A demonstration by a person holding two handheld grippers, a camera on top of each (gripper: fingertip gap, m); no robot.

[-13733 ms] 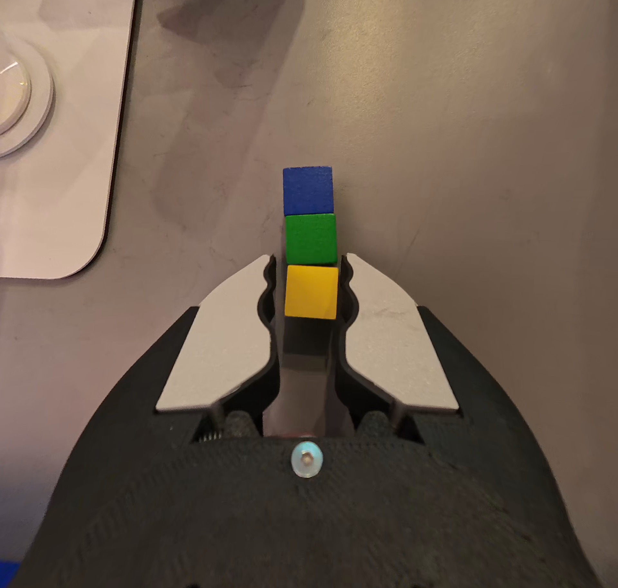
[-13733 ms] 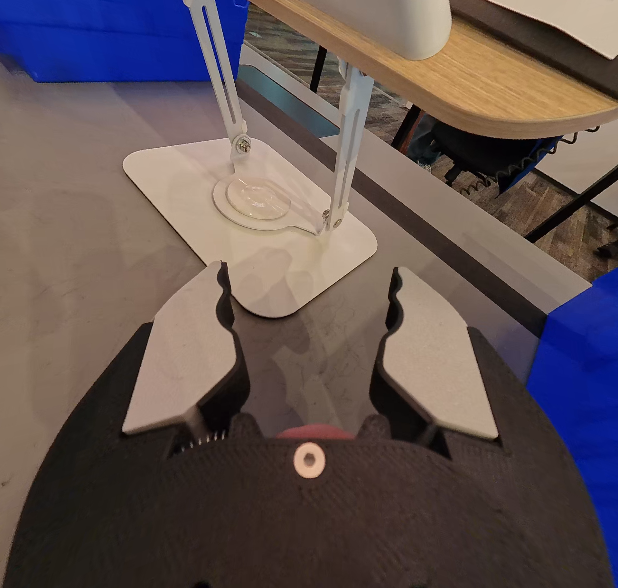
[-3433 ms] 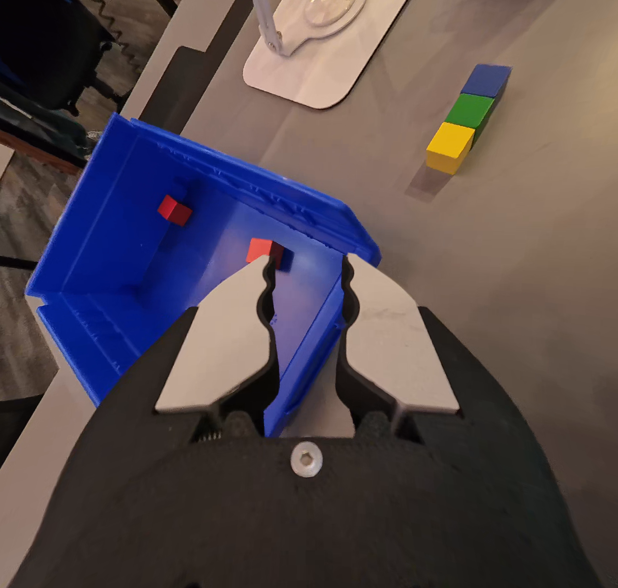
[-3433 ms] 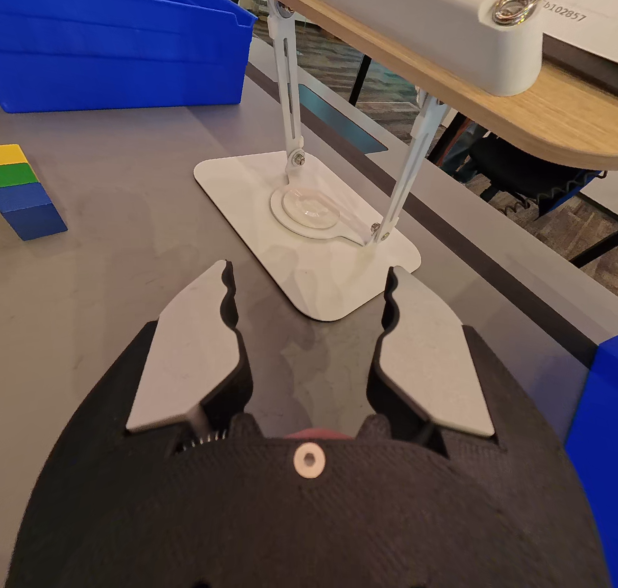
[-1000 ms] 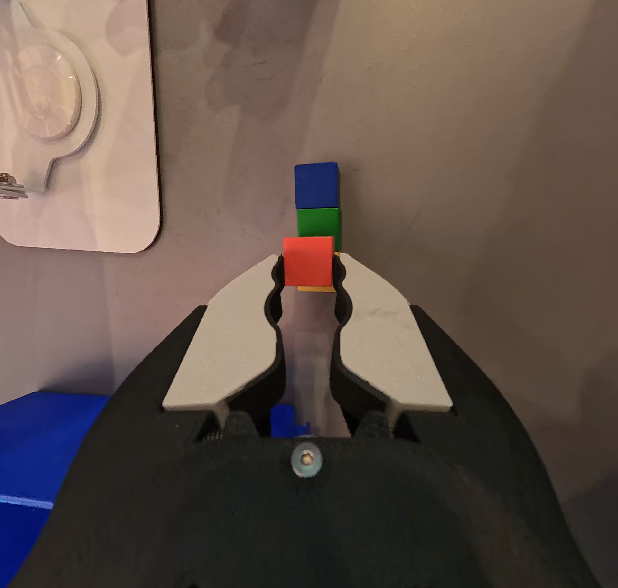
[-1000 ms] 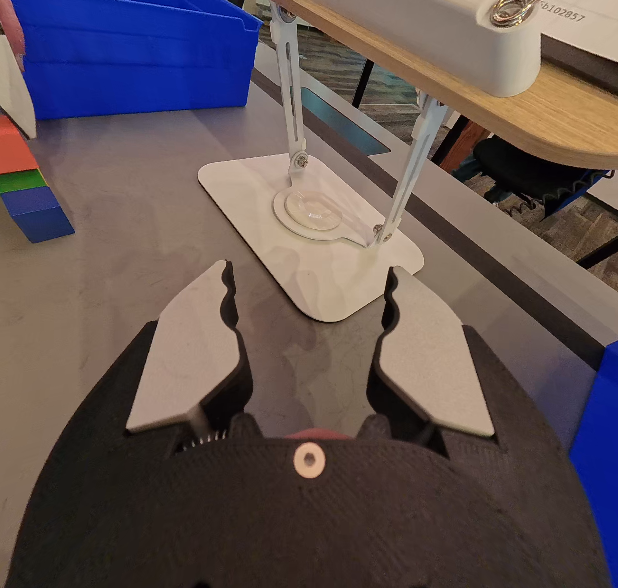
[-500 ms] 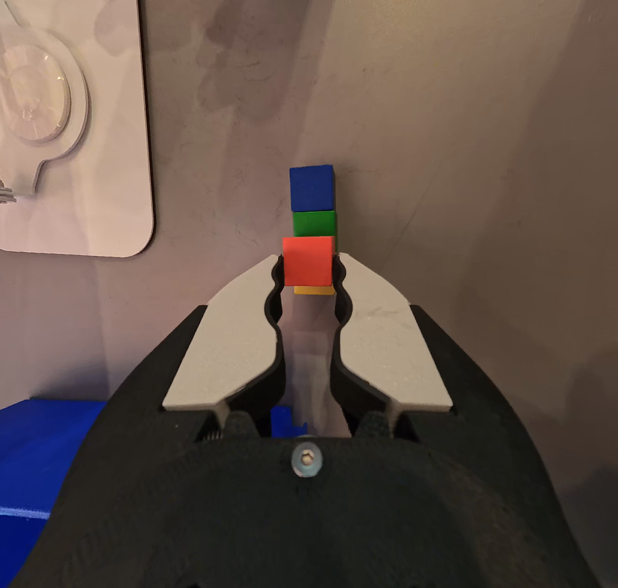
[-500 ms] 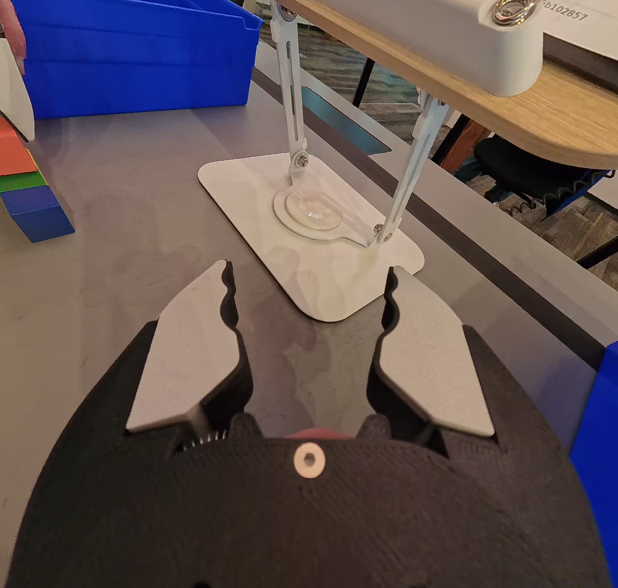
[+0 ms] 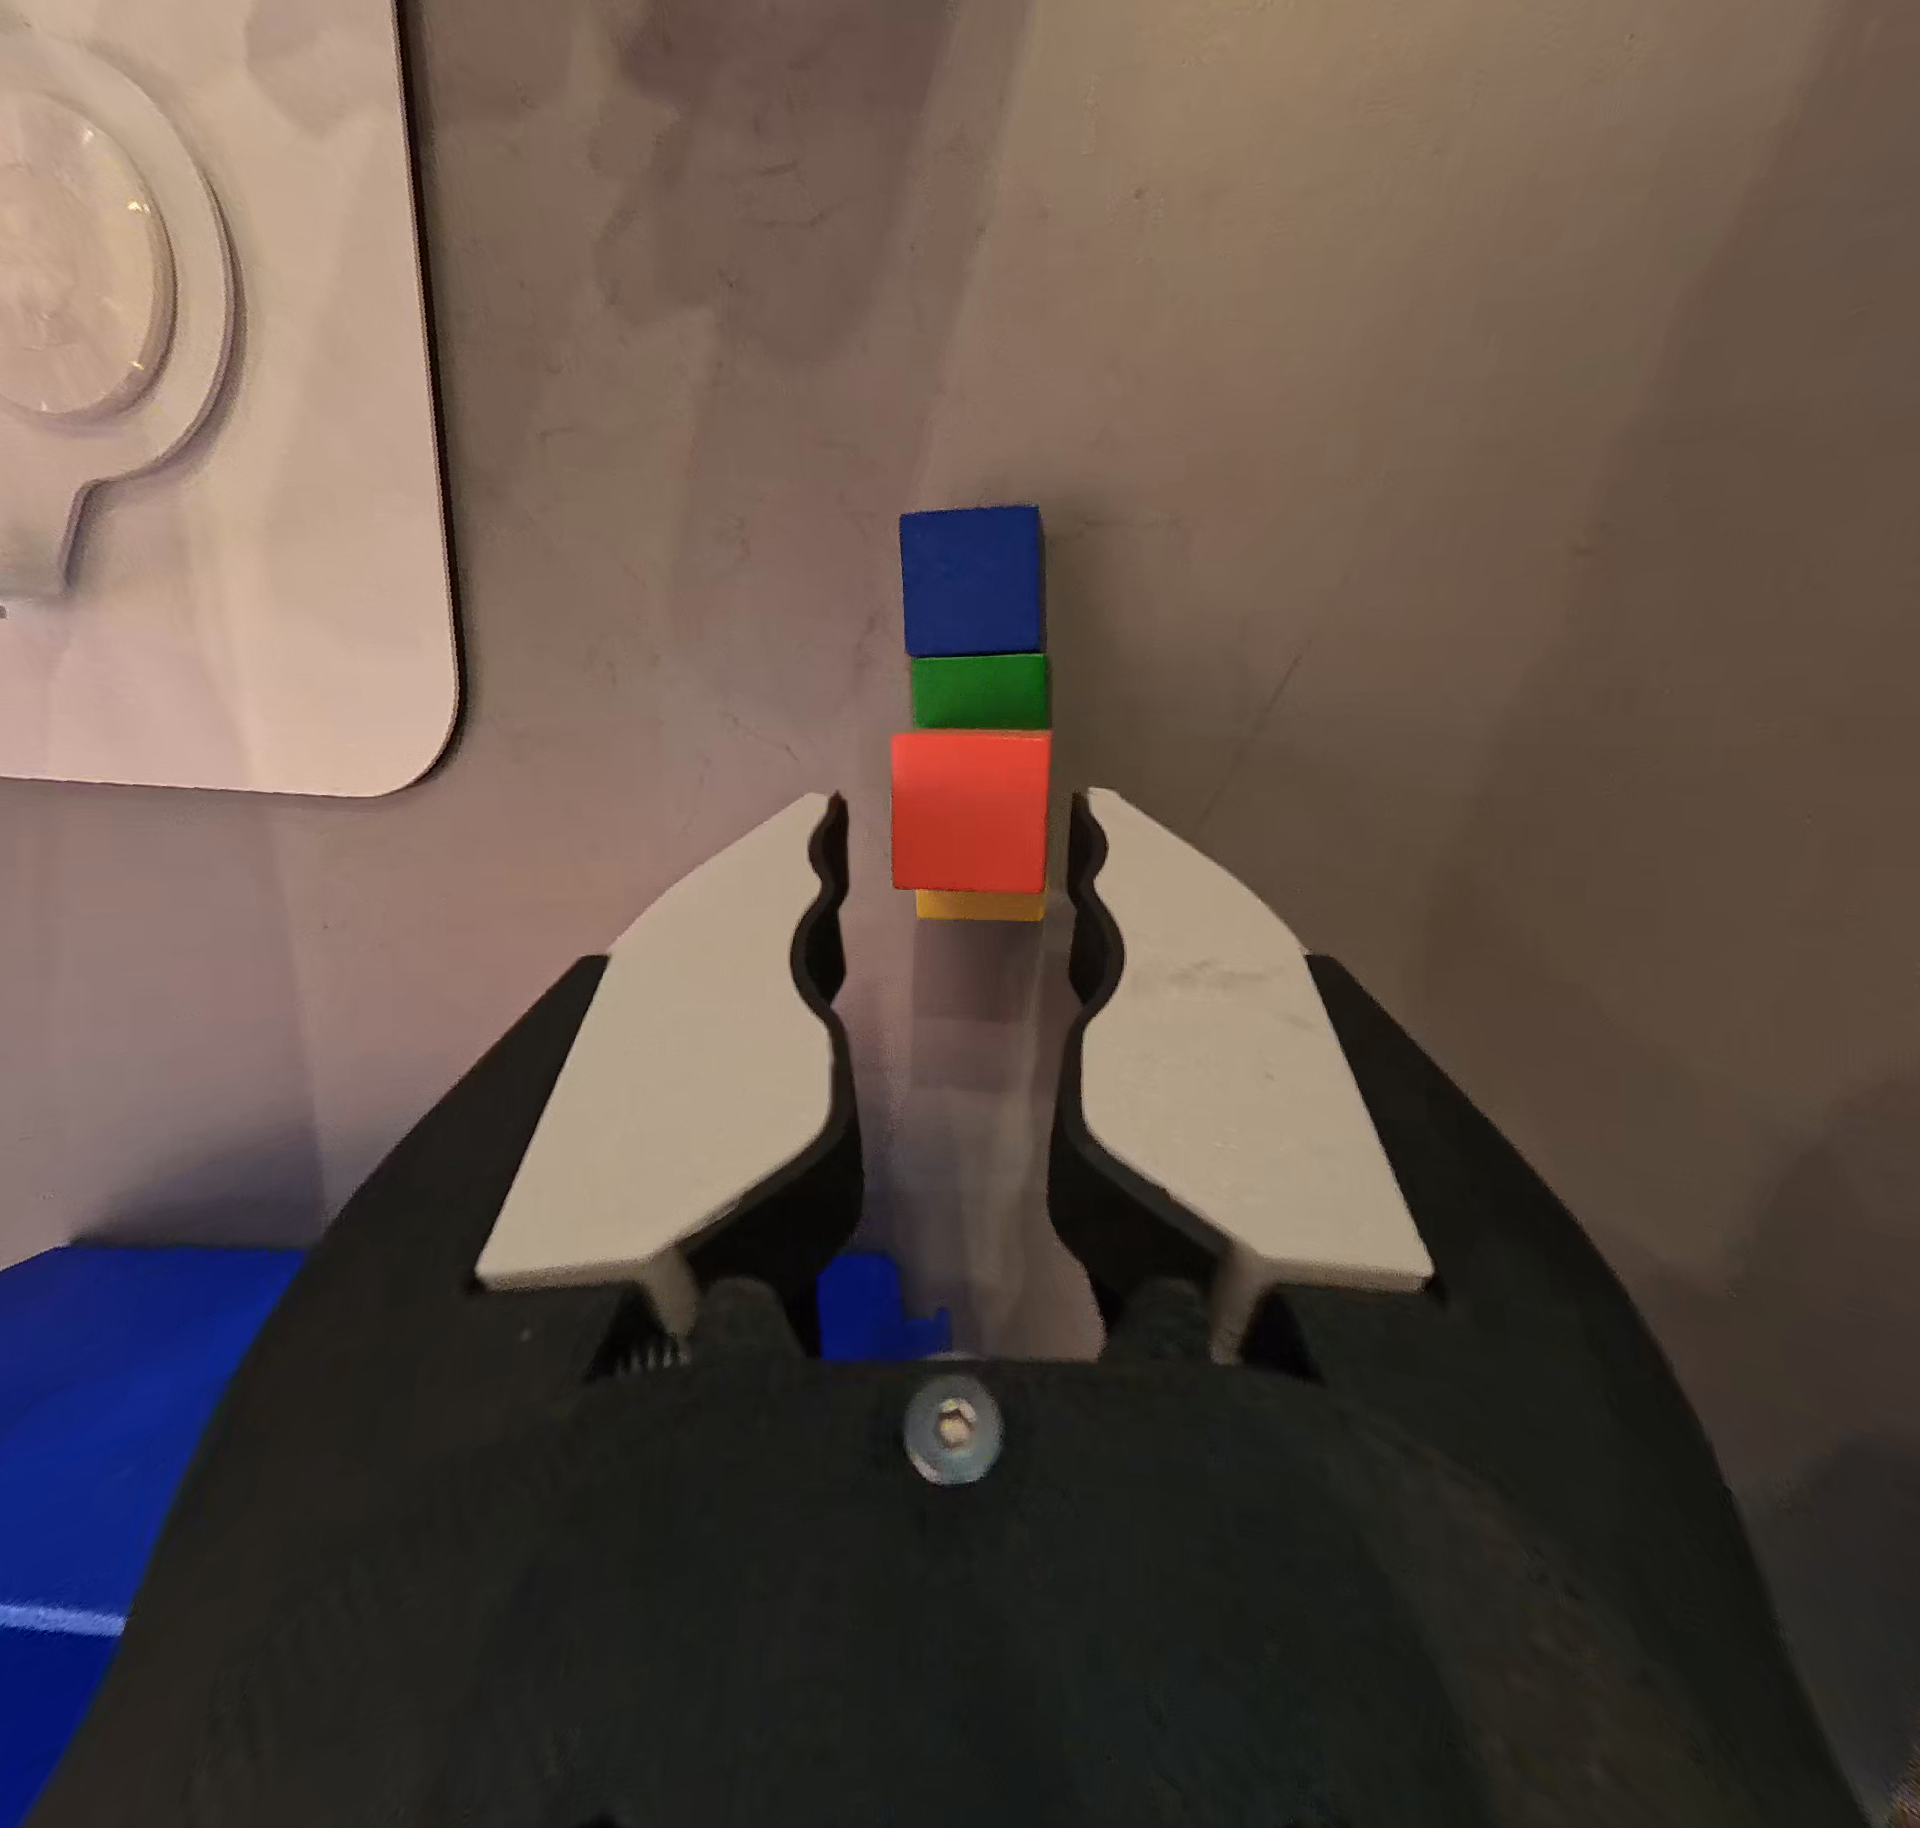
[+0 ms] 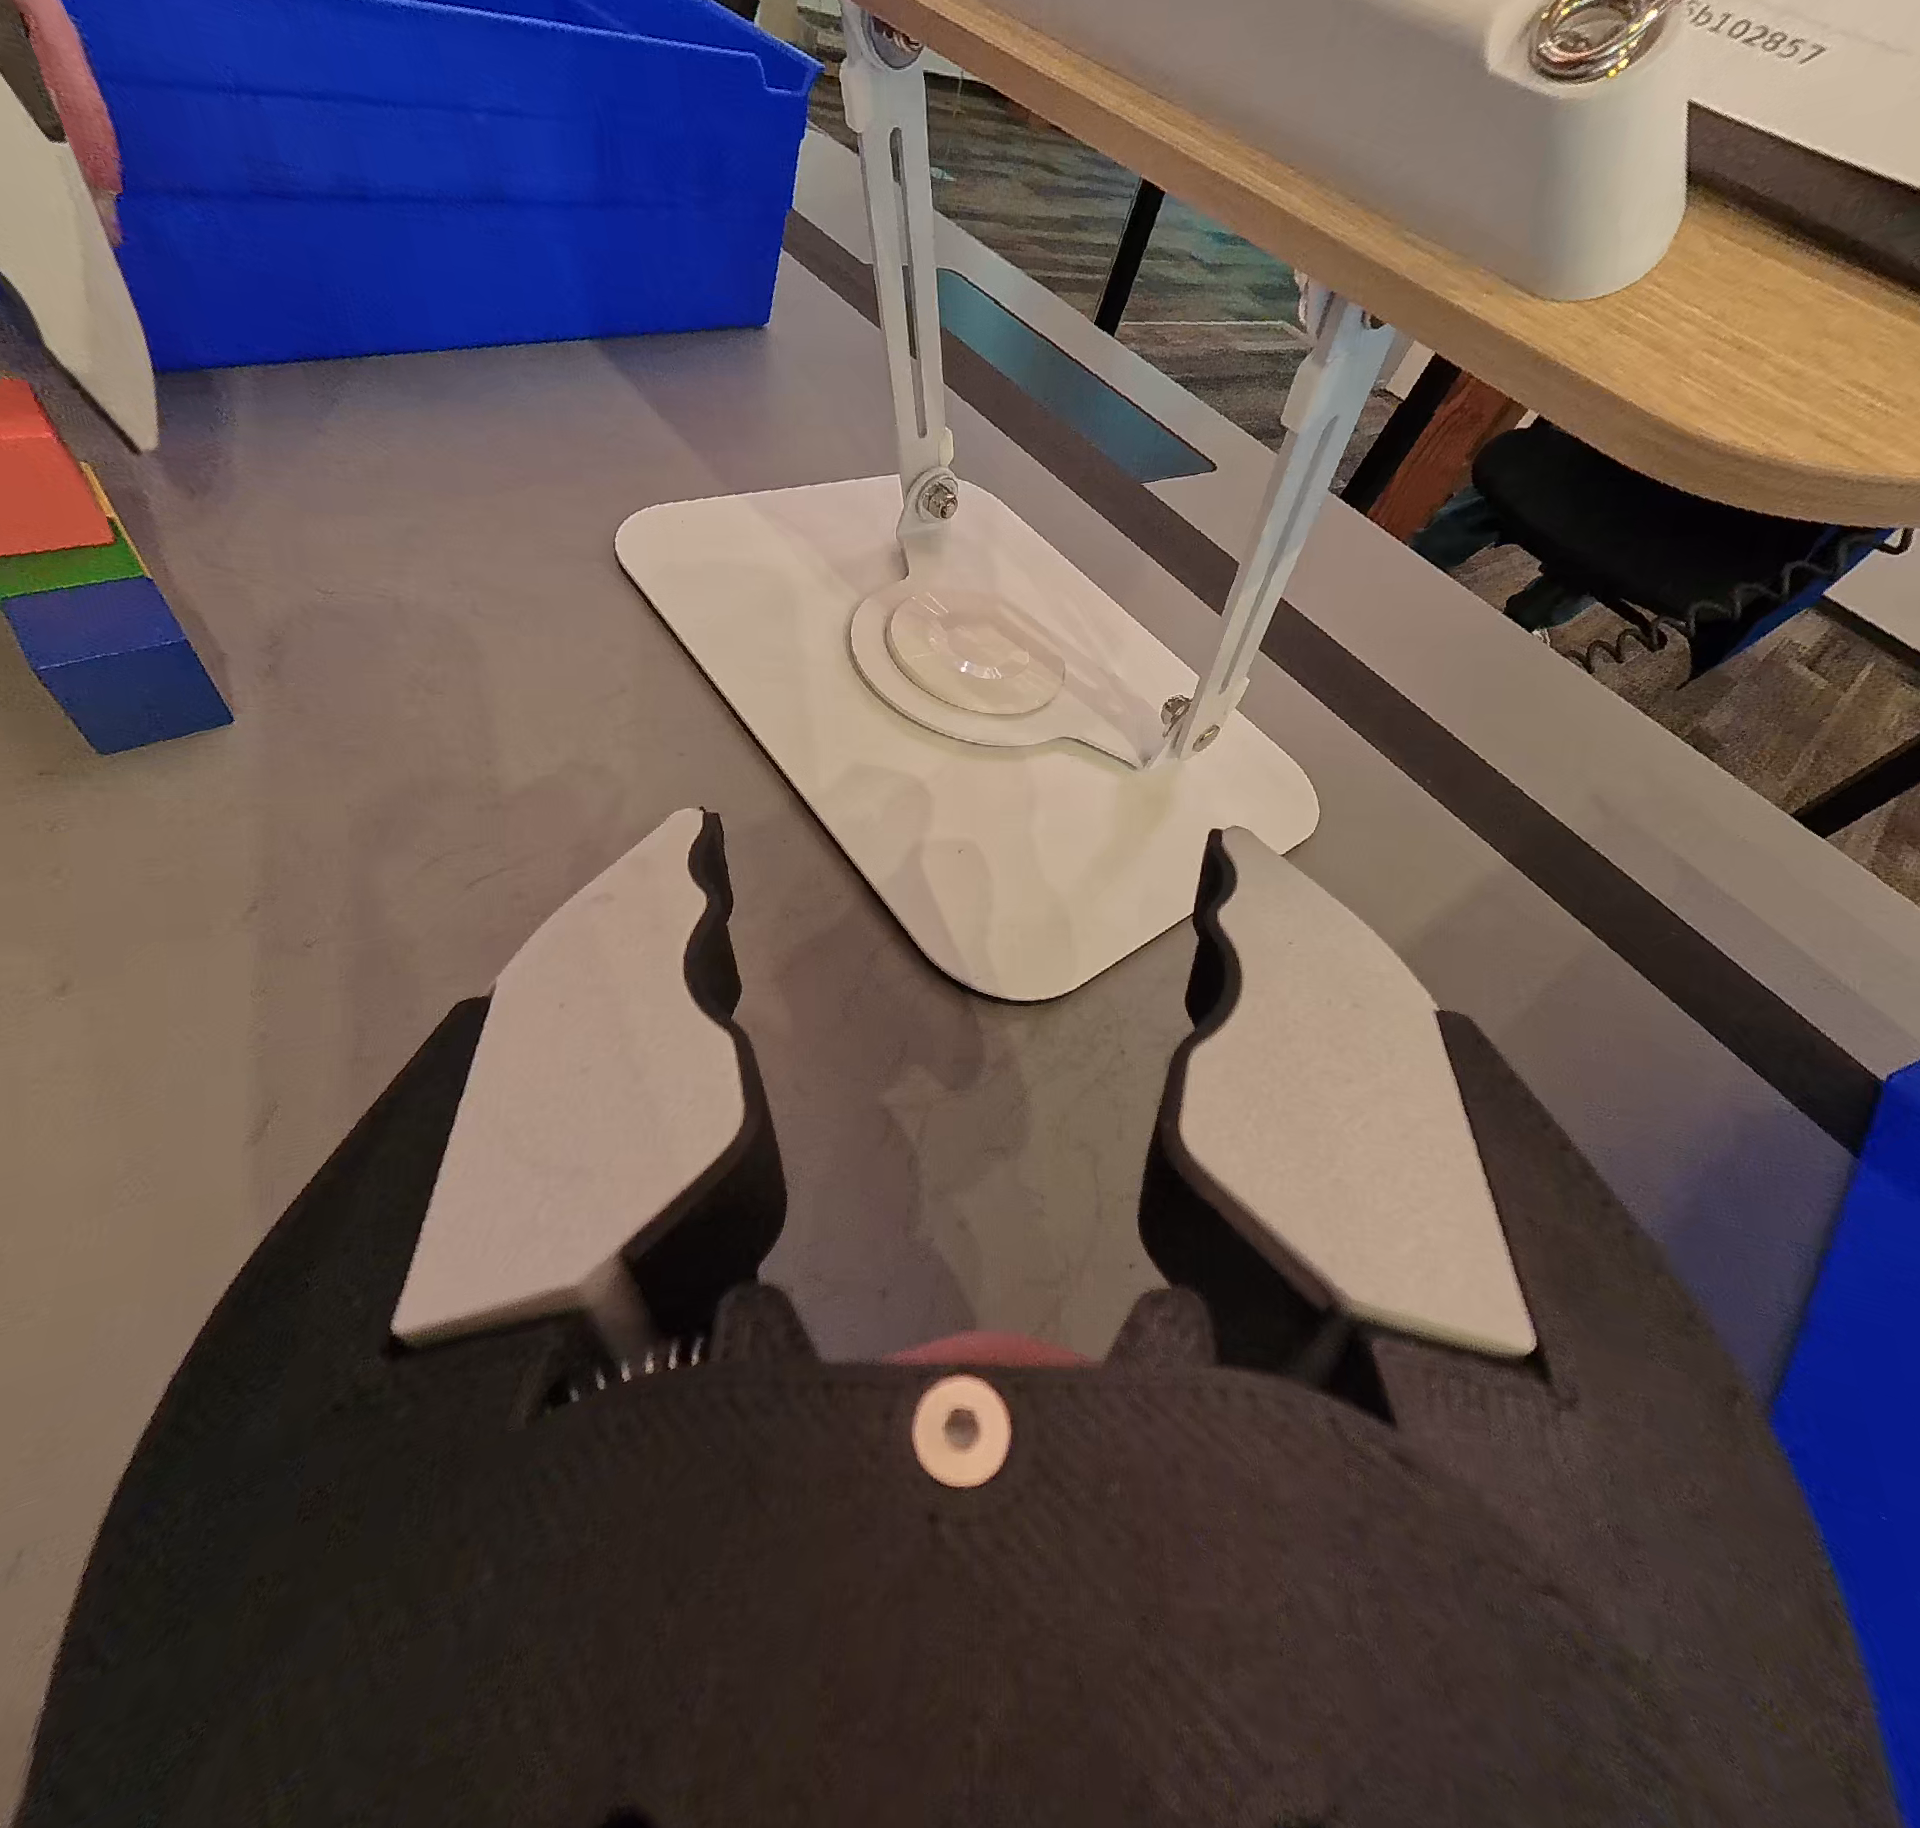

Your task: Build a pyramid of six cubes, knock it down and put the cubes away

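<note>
In the left wrist view I look down on a row of cubes on the grey table: a blue cube (image 9: 970, 578), a green cube (image 9: 979, 689) and a yellow cube (image 9: 979, 905). A red cube (image 9: 970, 810) sits on top, over the yellow and green ones. My left gripper (image 9: 956, 817) is open, its fingertips on either side of the red cube with small gaps. The right wrist view shows the same cubes at its left edge: red (image 10: 47, 485), green (image 10: 73, 568), blue (image 10: 109, 661). My right gripper (image 10: 956, 843) is open and empty above the table.
A white stand base (image 10: 966, 739) with two thin struts stands ahead of the right gripper, and shows in the left wrist view (image 9: 218, 344). Blue bins (image 10: 436, 147) sit at the back, another blue bin (image 10: 1860, 1363) at the right, and one (image 9: 104, 1415) below the left gripper. A wooden shelf (image 10: 1558, 324) hangs overhead. The blue cube (image 9: 970, 578) lies around 4 cm away from my left fingertips. Look for it in the right wrist view (image 10: 83, 612) too.
My left gripper was shut on the red cube; its jaws have now opened and the cube rests on the row. The right gripper has not moved.
</note>
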